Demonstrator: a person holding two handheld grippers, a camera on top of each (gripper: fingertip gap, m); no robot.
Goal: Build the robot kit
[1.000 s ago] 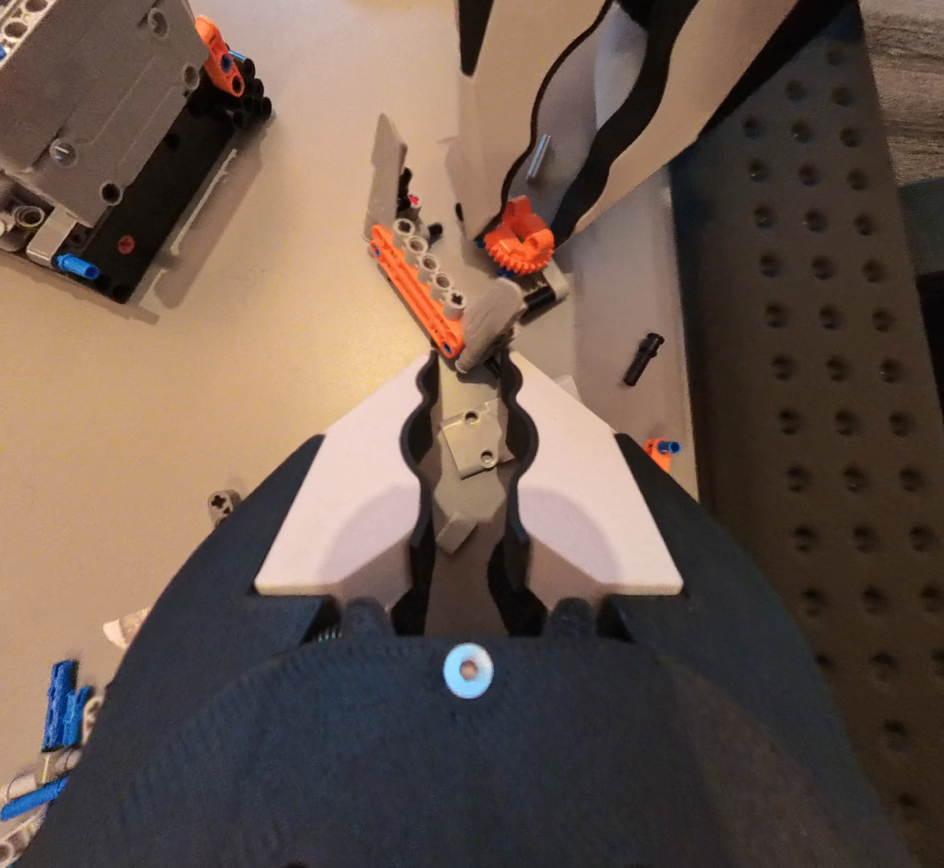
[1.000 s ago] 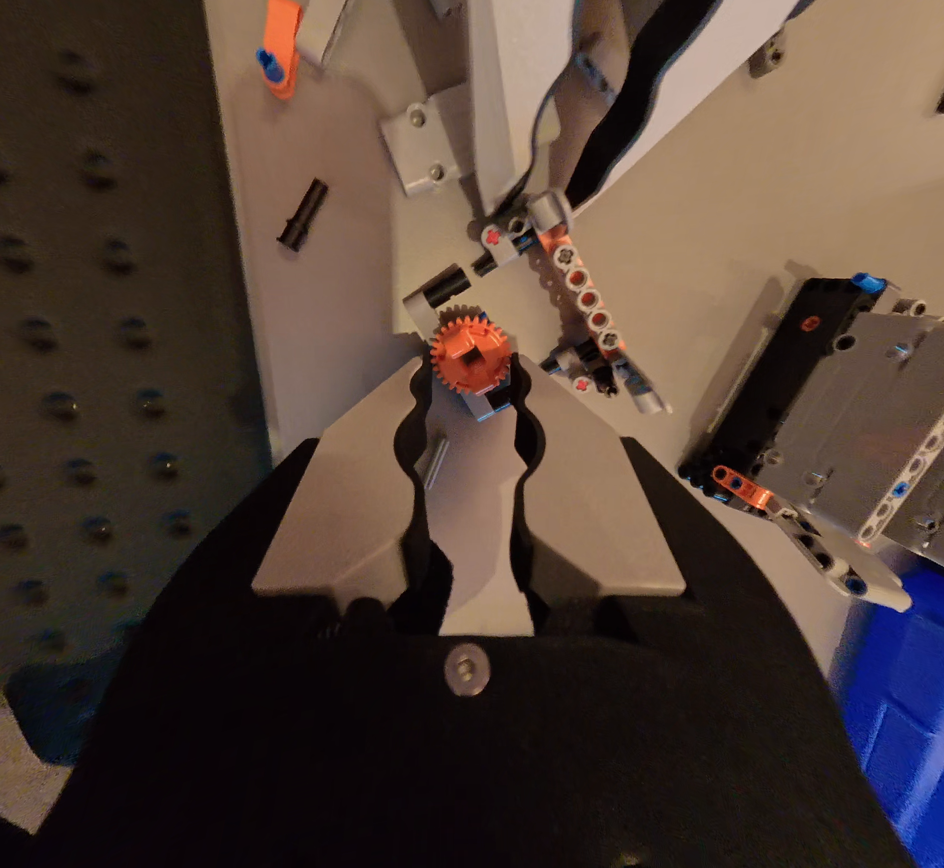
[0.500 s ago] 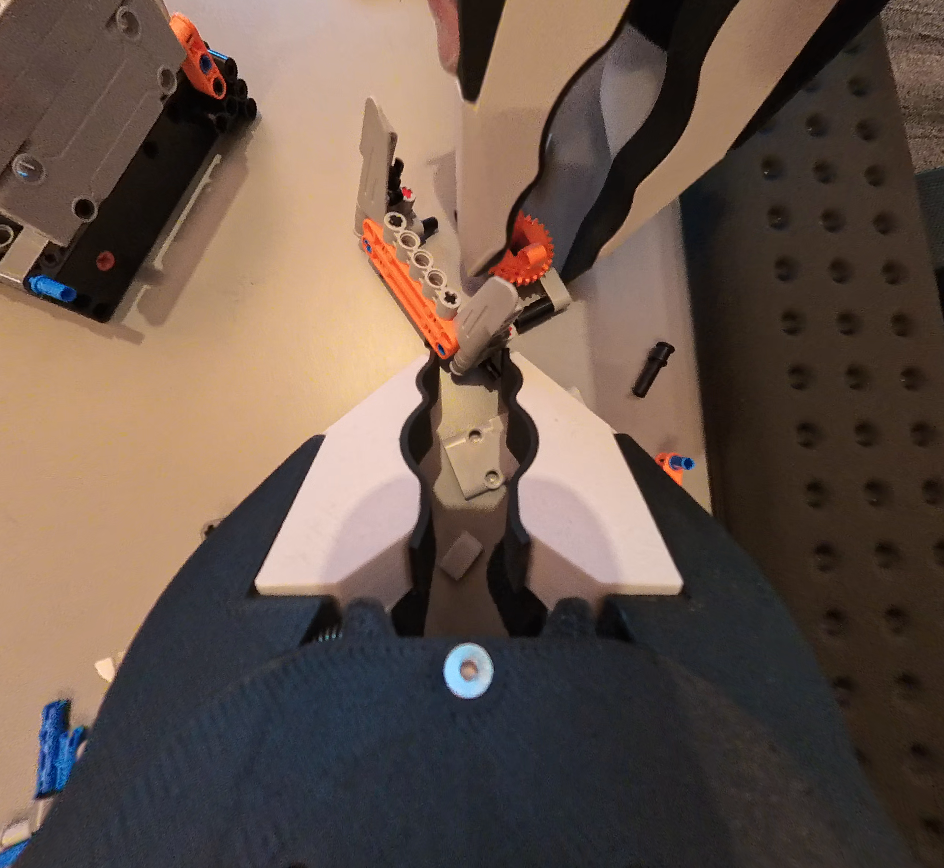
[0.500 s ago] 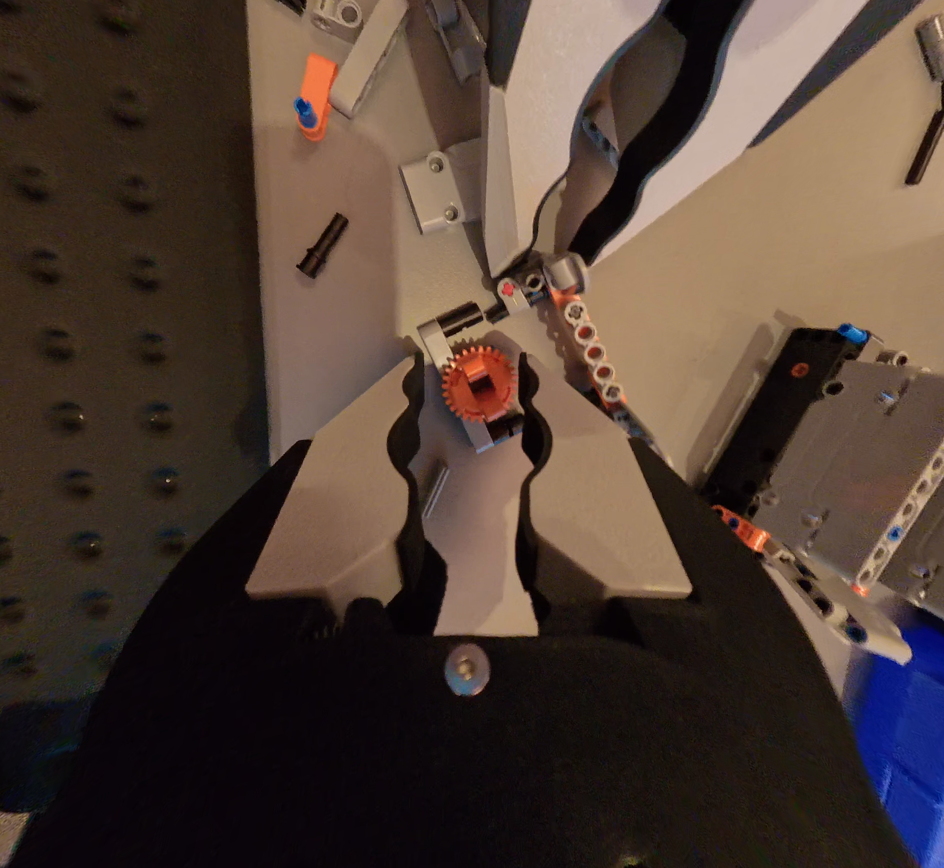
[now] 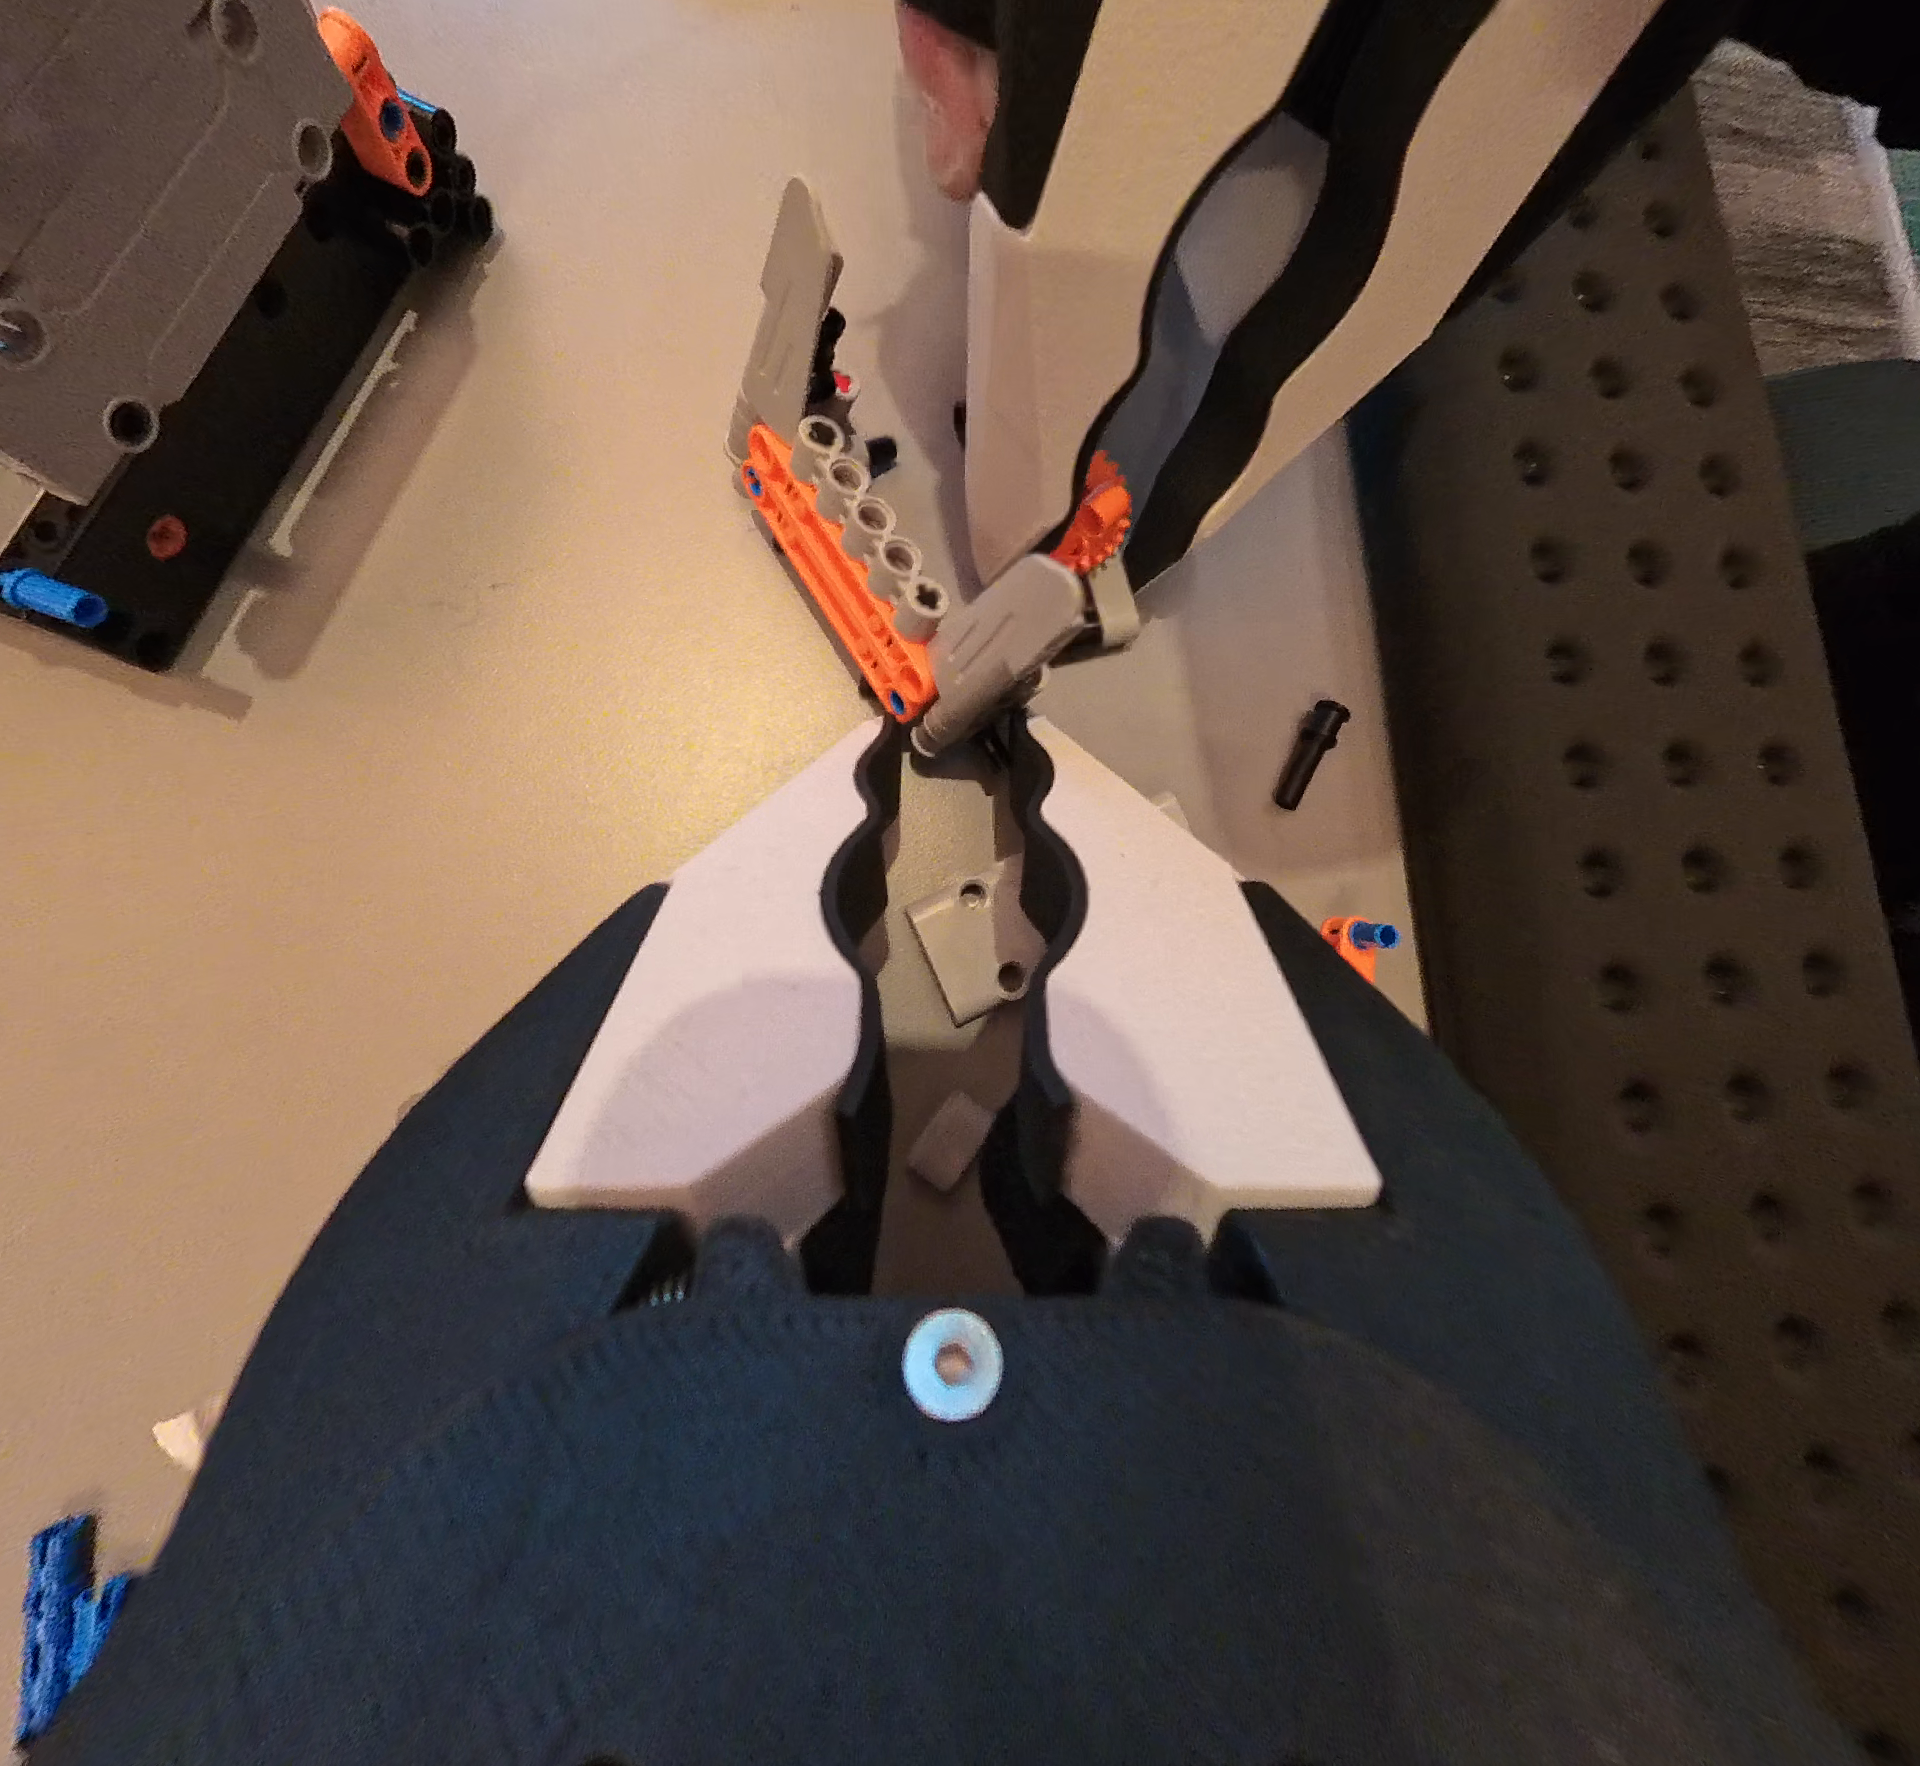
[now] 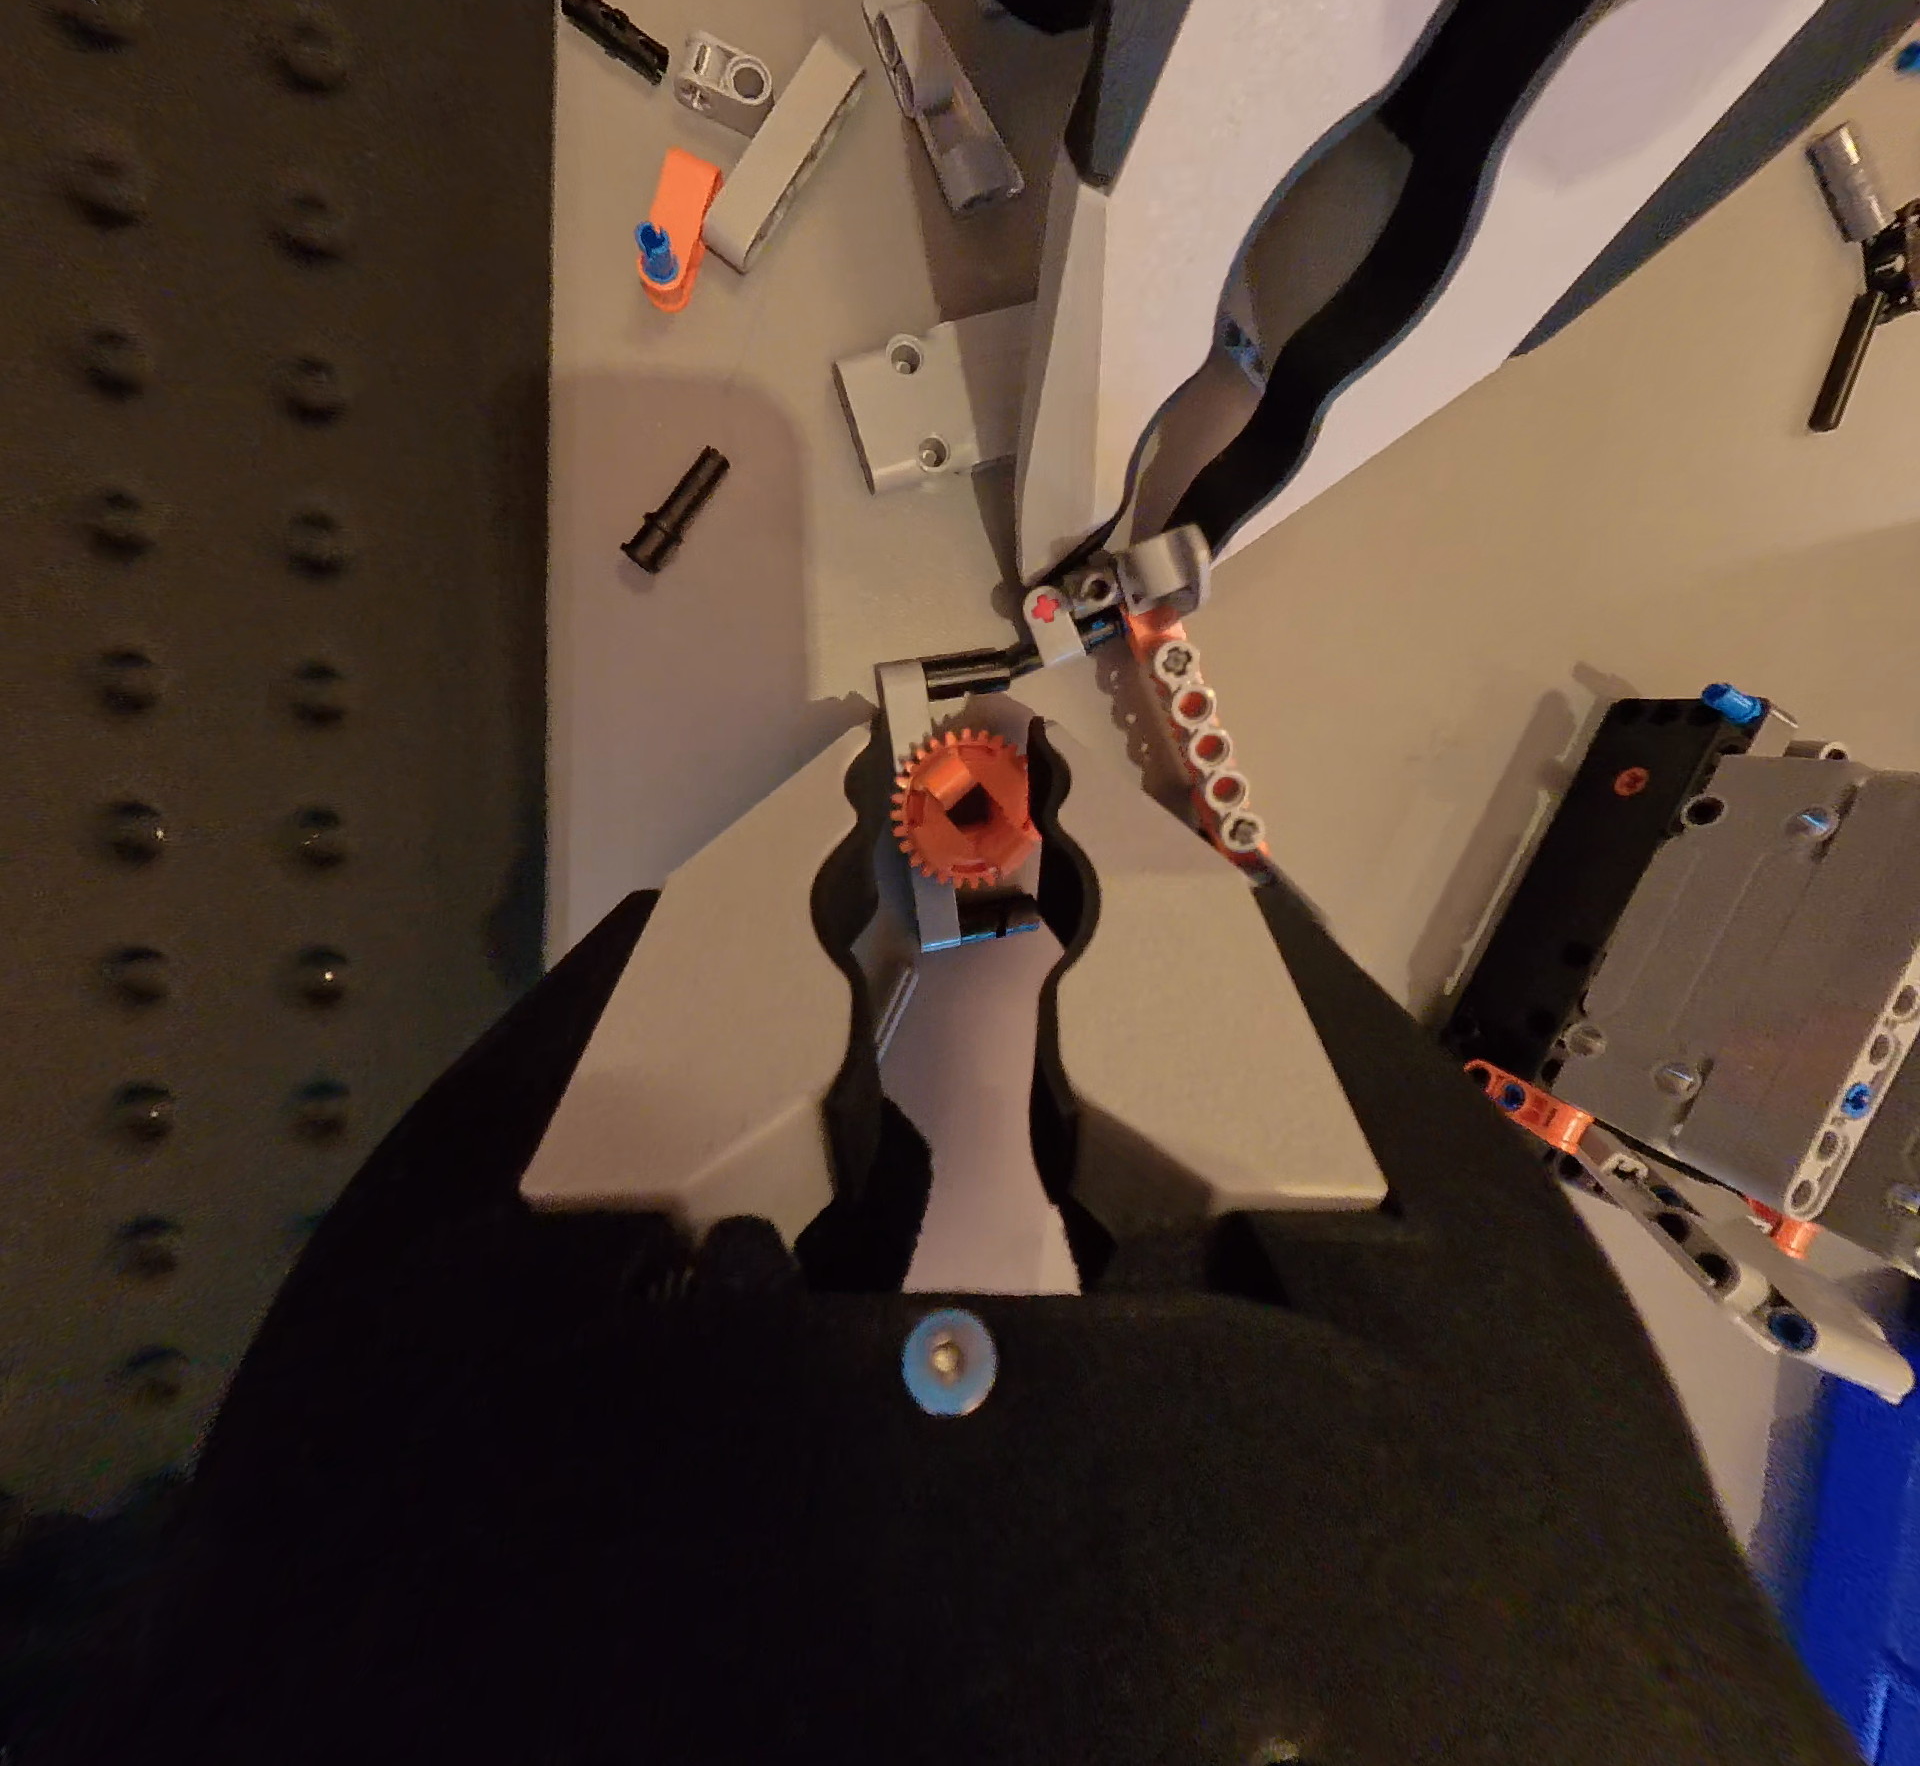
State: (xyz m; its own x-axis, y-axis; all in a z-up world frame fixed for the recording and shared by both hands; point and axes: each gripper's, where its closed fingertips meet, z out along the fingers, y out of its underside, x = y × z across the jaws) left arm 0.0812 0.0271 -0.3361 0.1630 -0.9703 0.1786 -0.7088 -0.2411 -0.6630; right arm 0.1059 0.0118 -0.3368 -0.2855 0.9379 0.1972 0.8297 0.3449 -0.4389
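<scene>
A small building-toy assembly lies on the tan table: an orange beam [image 5: 831, 563] with a grey holed beam [image 5: 873, 521], a grey connector [image 5: 997, 646] and an orange gear [image 6: 961, 817]. My left gripper [image 5: 961, 734] is shut on the grey connector end; in the right wrist view it [image 6: 1127, 563] reaches in from the upper right. My right gripper [image 6: 956, 740] is shut on the orange gear, which sits between its pads with a grey L-shaped piece [image 6: 909, 729]. In the left wrist view it [image 5: 1091, 532] comes from the upper right and hides most of the gear [image 5: 1101, 516].
A large grey and black block assembly [image 5: 156, 262] [image 6: 1714, 937] stands to one side. Loose parts lie about: a black pin [image 5: 1309, 755] [image 6: 675, 511], a grey square panel [image 6: 914, 412], an orange piece with blue pin [image 6: 670, 225]. A dark perforated mat [image 5: 1662, 781] [image 6: 260, 573] borders the table. Left and right tips are no more than a few centimetres apart.
My right gripper has slid forward, so the orange gear now sits deeper between its fingers. My left gripper keeps its hold on the grey connector; the assembly has shifted slightly.
</scene>
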